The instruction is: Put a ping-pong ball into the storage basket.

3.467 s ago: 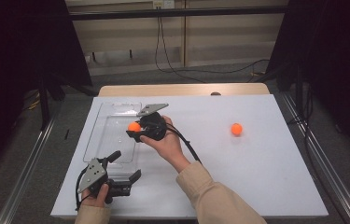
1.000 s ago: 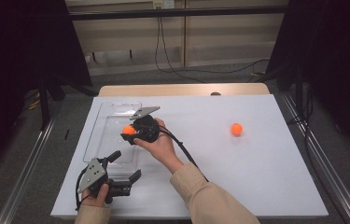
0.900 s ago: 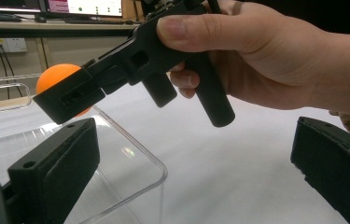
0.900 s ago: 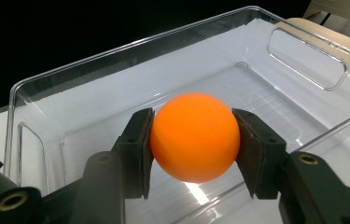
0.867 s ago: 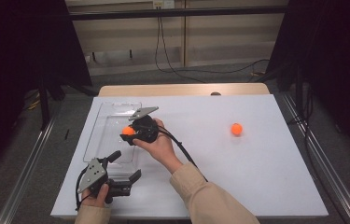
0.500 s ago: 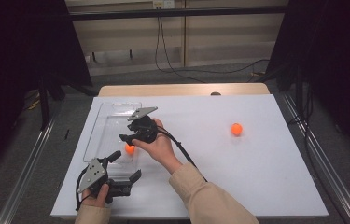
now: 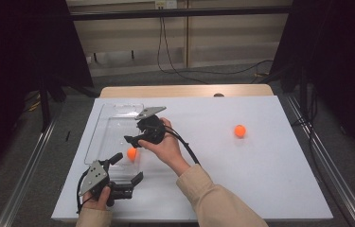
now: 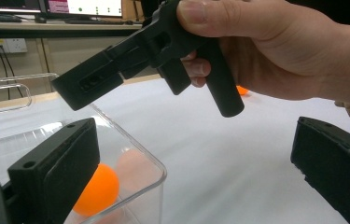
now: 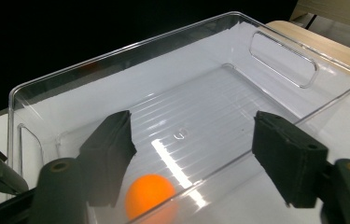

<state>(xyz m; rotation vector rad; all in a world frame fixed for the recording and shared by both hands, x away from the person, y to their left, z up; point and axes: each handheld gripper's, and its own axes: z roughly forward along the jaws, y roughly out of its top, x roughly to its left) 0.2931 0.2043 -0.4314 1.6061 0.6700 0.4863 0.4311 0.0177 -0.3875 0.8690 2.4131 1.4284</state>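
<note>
Orange ball (image 7: 132, 153) loose in the clear bin (image 7: 100, 142), just below the right gripper (image 7: 132, 140), jaws just spread apart, nothing between.

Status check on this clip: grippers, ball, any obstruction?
Right gripper jaws just opened, empty, above the clear bin. Orange ball lies in the bin. Left gripper open, beside the bin. Second ball on table, path clear.

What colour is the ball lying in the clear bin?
Orange. The ball on the floor of the clear bin shows best in the right gripper view.
</note>
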